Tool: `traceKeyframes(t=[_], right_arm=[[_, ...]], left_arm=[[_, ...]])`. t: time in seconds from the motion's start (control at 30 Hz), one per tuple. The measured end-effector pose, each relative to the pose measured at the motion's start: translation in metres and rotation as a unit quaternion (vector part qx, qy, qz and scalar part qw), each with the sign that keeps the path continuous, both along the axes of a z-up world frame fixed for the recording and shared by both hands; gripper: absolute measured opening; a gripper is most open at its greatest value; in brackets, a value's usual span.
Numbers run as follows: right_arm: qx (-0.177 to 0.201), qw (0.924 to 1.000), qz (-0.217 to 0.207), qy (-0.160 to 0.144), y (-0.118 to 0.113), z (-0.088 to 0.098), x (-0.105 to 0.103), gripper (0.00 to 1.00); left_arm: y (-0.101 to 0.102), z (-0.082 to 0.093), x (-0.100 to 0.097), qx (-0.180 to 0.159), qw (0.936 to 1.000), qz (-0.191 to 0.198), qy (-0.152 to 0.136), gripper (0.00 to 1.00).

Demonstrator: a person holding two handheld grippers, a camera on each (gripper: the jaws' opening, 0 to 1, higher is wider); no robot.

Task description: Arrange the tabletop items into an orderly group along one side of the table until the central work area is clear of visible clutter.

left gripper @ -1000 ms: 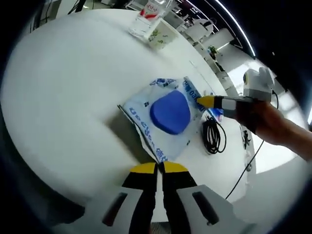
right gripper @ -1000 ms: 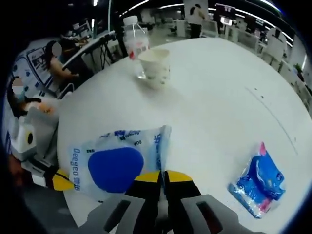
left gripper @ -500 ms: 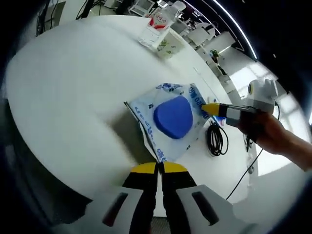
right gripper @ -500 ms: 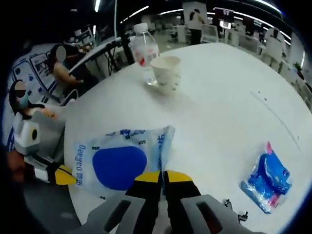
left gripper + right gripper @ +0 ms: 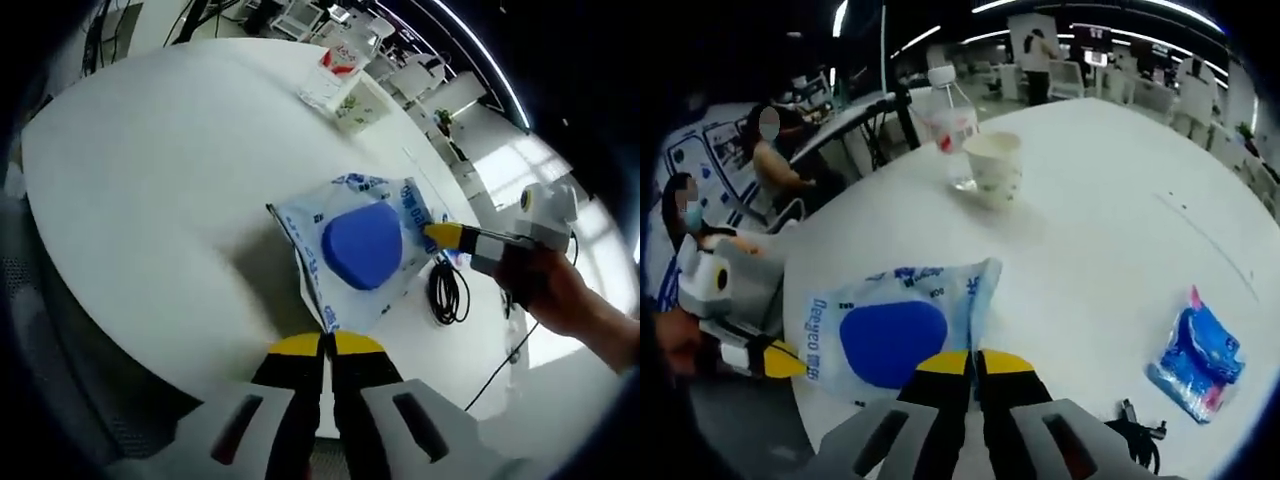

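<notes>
A: Left gripper view first: what are the left tongs (image 5: 327,345) doing?

B: Their yellow tips are pressing together on the near corner of the wipes pack (image 5: 357,243), a white pouch with a blue oval lid. The right tongs (image 5: 437,235) are coming in from the right side, with a hand (image 5: 545,290) behind them, and are pinching the opposite edge of the same pack.

A: So the pack is hanging between both?

B: It is stretching between them over the white table (image 5: 160,190), near the table's edge. I cannot tell whether it is touching the surface.

A: What else is lying nearby?

B: A coiled black cable (image 5: 447,292) is sitting just beside the pack. At the far side of the table, a water bottle (image 5: 333,70) and a paper cup (image 5: 360,103) are standing next to each other.

A: And the right gripper view?

B: The right tongs (image 5: 971,358) are closing on the pack (image 5: 890,330) there too, with the left tongs (image 5: 790,364) holding its other end. A small blue packet (image 5: 1200,350) is lying well apart on the right, and the bottle (image 5: 953,125) and cup (image 5: 995,168) are standing farther back.
</notes>
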State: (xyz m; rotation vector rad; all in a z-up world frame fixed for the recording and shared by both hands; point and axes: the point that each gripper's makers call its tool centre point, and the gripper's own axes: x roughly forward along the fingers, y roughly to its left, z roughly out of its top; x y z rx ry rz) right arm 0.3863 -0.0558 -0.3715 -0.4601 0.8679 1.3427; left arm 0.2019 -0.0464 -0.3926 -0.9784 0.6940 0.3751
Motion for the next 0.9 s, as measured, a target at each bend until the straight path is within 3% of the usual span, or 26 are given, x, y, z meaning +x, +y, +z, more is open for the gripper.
traceKeyframes(t=[0.4, 0.9], right_arm=[[0.021, 0.9987, -0.046, 0.010, -0.011, -0.002, -0.010, 0.00], [0.044, 0.9898, -0.127, 0.046, -0.038, -0.003, -0.025, 0.00]], left_arm=[[0.024, 0.001, 0.000, 0.009, 0.9999, 0.011, -0.006, 0.00], [0.053, -0.004, 0.008, 0.023, 0.9996, 0.015, -0.008, 0.00]])
